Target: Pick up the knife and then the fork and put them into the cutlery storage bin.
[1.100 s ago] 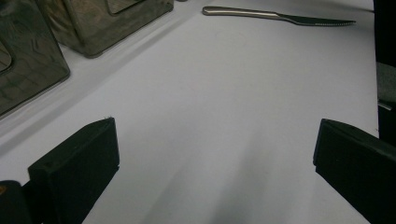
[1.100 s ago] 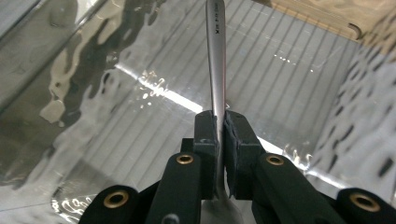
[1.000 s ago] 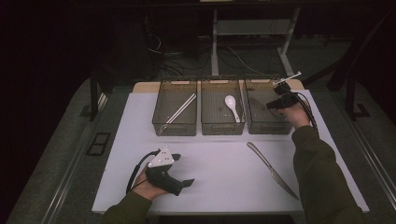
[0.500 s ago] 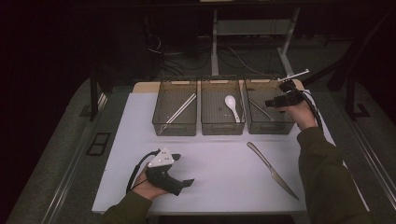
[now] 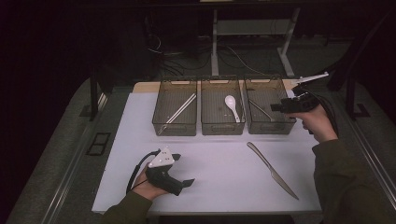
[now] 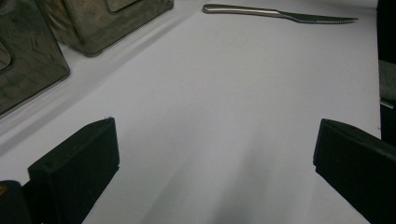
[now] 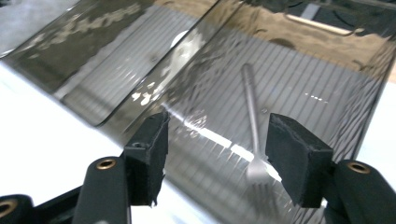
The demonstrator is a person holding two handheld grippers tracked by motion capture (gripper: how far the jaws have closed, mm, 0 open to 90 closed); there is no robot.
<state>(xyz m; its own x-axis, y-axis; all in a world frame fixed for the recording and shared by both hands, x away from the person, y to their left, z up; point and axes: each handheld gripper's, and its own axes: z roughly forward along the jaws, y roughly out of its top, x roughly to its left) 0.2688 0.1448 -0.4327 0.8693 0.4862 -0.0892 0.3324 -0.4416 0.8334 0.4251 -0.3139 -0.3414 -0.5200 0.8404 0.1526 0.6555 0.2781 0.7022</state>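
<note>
From above the near edge we look forward and down over the whole white table [image 5: 224, 163]. Our left gripper view skims low and close across the tabletop toward the knife [image 6: 280, 12], which the high view also takes in. Our right gripper view peers closely down into the right-hand bin [image 7: 299, 70], on its fork [image 7: 252, 121].

Dim room, dark surroundings, lit white table [image 5: 219, 158], glare on bin walls [image 7: 205, 126], soft shadows

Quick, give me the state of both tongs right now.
Left tongs: open, nothing between the jaws, over bare table.
Right tongs: open, jaws have just been opening, nothing held; the fork lies in the right bin beyond them.
</note>
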